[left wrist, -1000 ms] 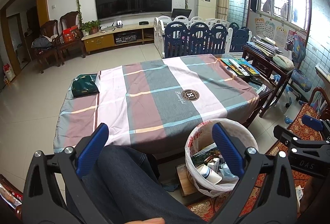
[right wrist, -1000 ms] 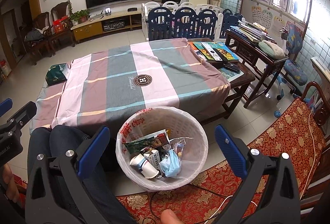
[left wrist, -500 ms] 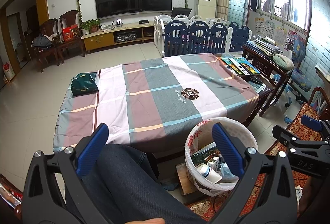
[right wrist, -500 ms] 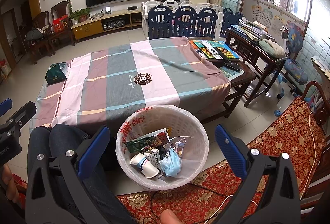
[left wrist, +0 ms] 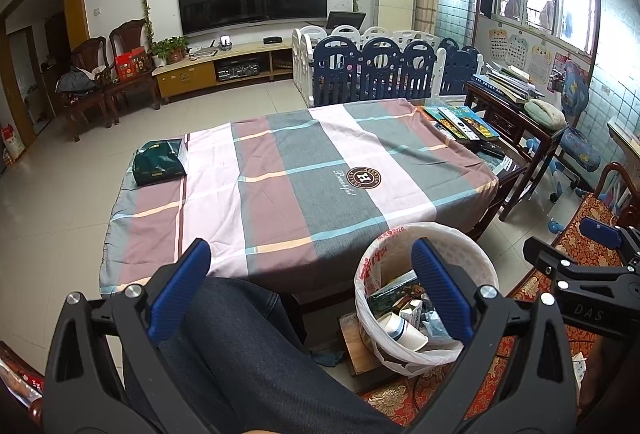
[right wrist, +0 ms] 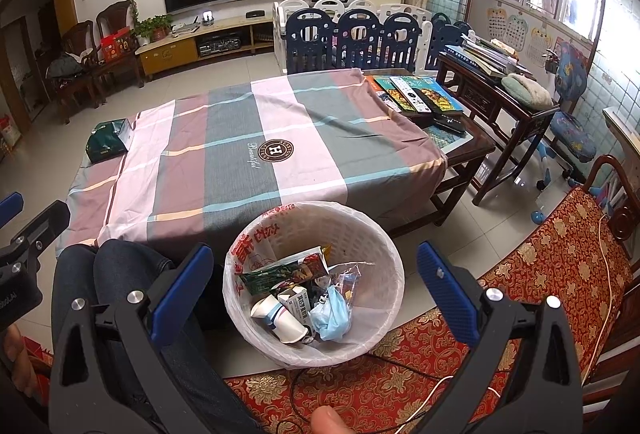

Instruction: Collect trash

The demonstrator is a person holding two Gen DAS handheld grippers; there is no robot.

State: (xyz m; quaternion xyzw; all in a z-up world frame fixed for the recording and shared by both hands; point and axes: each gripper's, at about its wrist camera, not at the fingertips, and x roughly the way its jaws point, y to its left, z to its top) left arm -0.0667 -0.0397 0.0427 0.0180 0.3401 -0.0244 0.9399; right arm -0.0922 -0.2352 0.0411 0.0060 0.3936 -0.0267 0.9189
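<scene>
A living room holds a low table [right wrist: 460,154] under a plaid tablecloth [right wrist: 240,154], apparently cleared of litter, only a green tissue pack [right wrist: 107,140] left at its far corner. The lined wastebasket [right wrist: 360,234] sits beside the person's knee [right wrist: 120,262], within easy reach, holding the trash: a snack wrapper [right wrist: 288,268], paper cup [right wrist: 280,318], blue mask [right wrist: 332,314]. The left gripper [left wrist: 310,278] and right gripper [right wrist: 314,280] hang above, jaws wide apart and empty.

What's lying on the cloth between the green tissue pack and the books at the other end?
Nothing: between the green tissue pack and the books the checked cloth is bare, as the right wrist view shows.
</scene>
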